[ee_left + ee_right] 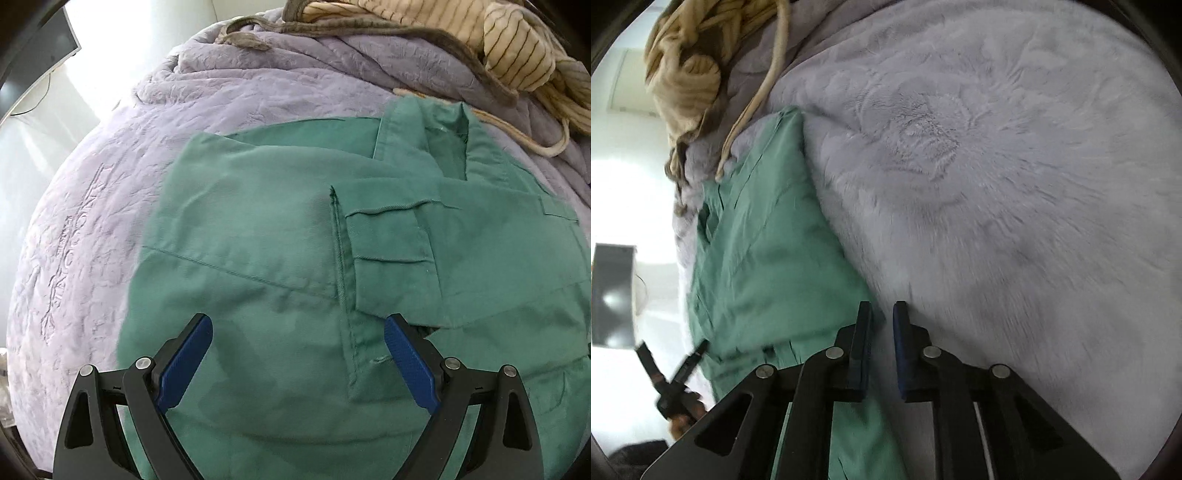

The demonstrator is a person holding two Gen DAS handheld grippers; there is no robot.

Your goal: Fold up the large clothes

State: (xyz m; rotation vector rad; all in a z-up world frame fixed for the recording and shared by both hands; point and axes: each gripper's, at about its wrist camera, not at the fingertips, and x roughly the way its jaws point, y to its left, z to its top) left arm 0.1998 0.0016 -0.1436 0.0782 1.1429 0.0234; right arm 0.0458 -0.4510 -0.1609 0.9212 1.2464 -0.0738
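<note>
Lilac plush blanket, striped beige bedding, dark monitor.

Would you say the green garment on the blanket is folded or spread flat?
Partly folded: the green garment has layers overlapping on the blanket.

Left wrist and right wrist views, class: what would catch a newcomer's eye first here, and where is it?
The green garment spread flat on the lilac plush blanket fills the middle of the left wrist view, its flap pocket facing up. A crumpled striped beige cloth is heaped at the far edge. The left claw hangs wide open over the garment; the right claw is nearly closed at its edge.
</note>
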